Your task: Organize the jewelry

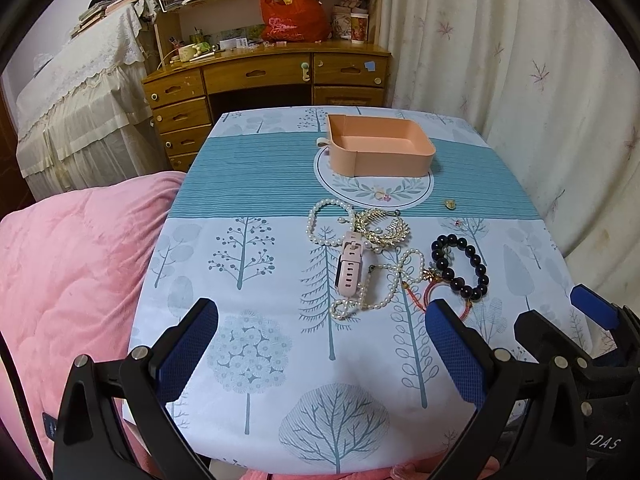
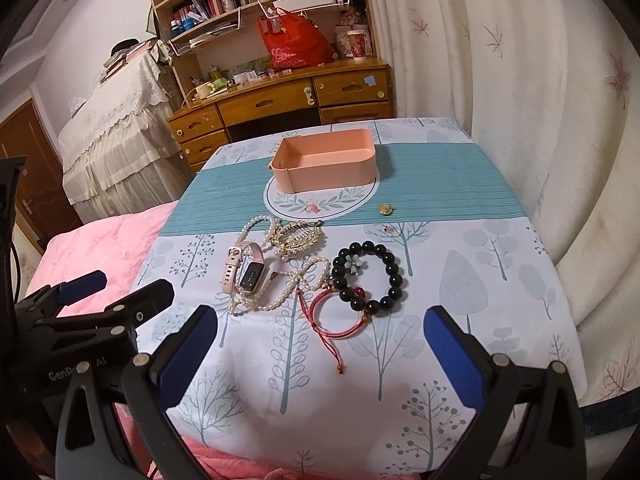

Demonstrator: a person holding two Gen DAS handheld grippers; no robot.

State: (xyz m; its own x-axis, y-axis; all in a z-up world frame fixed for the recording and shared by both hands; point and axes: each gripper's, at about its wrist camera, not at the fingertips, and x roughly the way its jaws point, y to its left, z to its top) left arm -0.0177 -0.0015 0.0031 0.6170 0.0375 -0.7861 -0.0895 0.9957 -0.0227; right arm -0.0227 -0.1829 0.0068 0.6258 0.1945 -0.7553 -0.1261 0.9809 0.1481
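A table with a tree-printed tablecloth and a teal striped band across its far half carries everything; a pink quilt lies off its left edge, and past the far edge stand a wooden desk with bookshelves, a red plastic bag on it, and pale curtains along the right. Near the far edge, about mid-width, sits a peach open-topped box, partly on a printed wreath circle; what shows of its inside holds nothing. The jewelry lies clustered in the middle of the tabletop: a black bead bracelet toward the right, a pink-strapped watch toward the left, pearl strands tangled between and around them, a gold leaf hair comb just beyond, and a red cord bracelet nearest the near edge, touching the black beads. A small gold piece rests alone on the teal band toward the right edge. The left gripper and right gripper both hover over the near edge with jaws spread wide, gripping nothing.
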